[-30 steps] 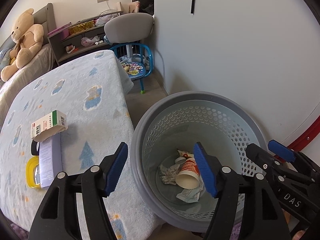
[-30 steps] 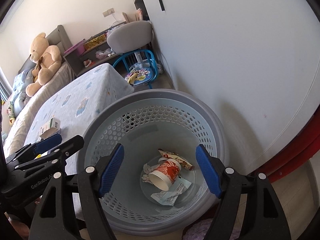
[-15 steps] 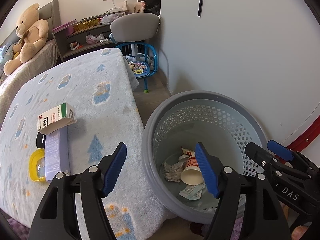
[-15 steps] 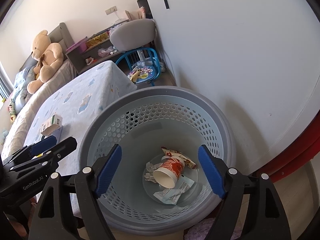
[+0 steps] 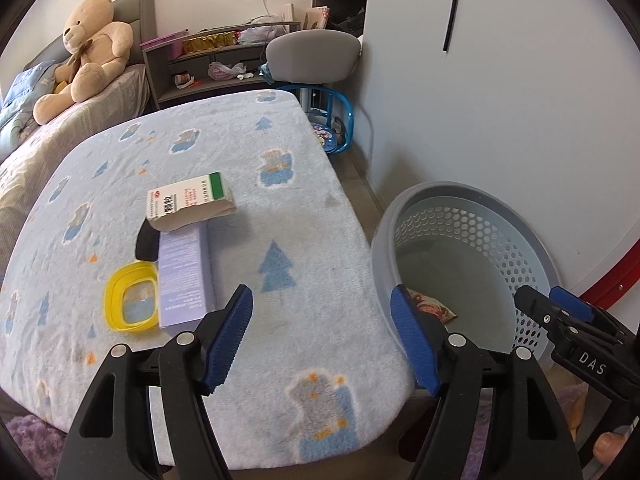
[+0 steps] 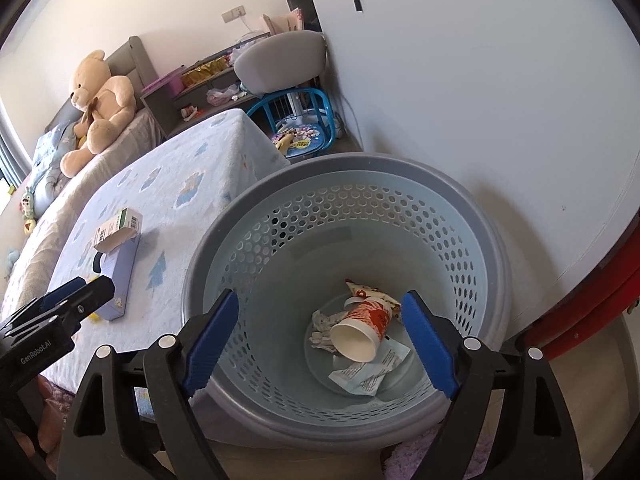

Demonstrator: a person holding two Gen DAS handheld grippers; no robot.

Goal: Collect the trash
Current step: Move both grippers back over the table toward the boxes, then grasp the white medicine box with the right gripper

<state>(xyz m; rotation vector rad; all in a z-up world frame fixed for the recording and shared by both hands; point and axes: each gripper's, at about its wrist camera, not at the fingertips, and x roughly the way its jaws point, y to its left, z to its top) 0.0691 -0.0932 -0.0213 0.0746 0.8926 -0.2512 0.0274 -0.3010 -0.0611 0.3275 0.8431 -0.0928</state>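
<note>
A grey perforated bin [image 6: 472, 208] stands beside the blanket-covered table [image 5: 280, 216]; it also shows in the left wrist view [image 5: 480, 196]. In it lie a paper cup [image 6: 362, 330], crumpled paper [image 6: 322, 330] and wrappers [image 6: 368, 372]. On the table lie a white-and-green box [image 5: 188, 200], a lilac box [image 5: 182, 276], a yellow lid [image 5: 128, 302] and a black object [image 5: 146, 244]. My left gripper [image 5: 320, 338] is open and empty over the table's near edge. My right gripper [image 6: 318, 338] is open and empty above the bin.
A white wall [image 6: 480, 80] is right behind the bin. A blue child's chair [image 5: 332, 120] and a grey chair back [image 5: 312, 56] stand beyond the table. A bed with a teddy bear [image 5: 88, 52] is at the far left. A red object [image 6: 592, 312] leans at the right.
My left gripper has swung left, from over the bin to over the table's near edge, and the boxes are now nearer its centre. My right gripper stays over the bin.
</note>
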